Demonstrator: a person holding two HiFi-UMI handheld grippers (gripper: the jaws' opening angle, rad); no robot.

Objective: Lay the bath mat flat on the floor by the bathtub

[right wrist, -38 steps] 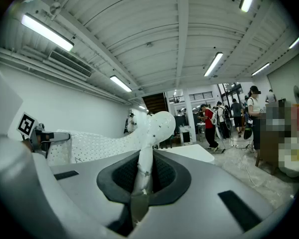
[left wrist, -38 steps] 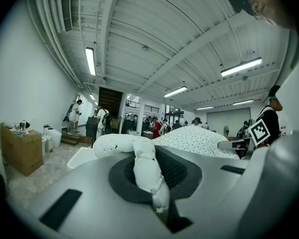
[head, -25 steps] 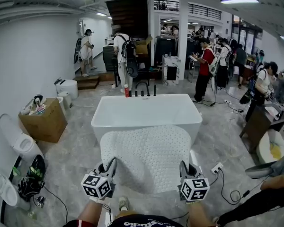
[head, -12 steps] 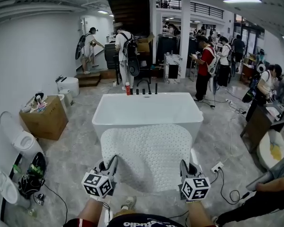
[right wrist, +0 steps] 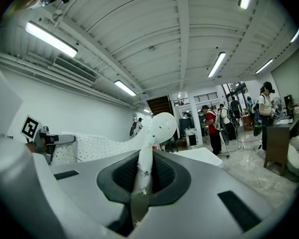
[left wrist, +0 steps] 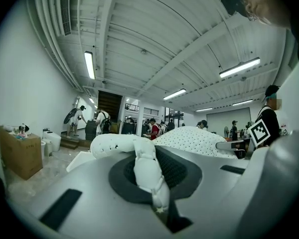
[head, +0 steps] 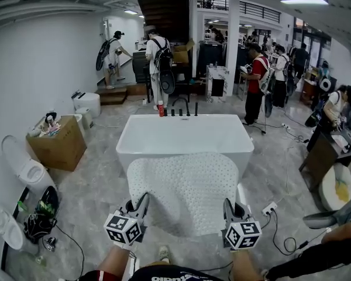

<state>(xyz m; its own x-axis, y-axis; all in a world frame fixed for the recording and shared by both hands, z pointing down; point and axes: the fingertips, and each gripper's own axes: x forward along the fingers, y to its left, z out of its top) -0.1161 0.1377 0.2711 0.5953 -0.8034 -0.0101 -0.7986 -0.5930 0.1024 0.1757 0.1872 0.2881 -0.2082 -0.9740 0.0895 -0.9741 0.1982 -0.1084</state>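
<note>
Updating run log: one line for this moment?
left gripper: shut on bath mat | right gripper: shut on bath mat | bath mat: held up before bathtub, not laid

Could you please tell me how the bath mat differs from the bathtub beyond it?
The bath mat is covered in small dots, while the bathtub is smooth. The bath mat is held up at its near edge, pinched by the left gripper and the right gripper; the bathtub stands on the floor. Both are white.
</note>
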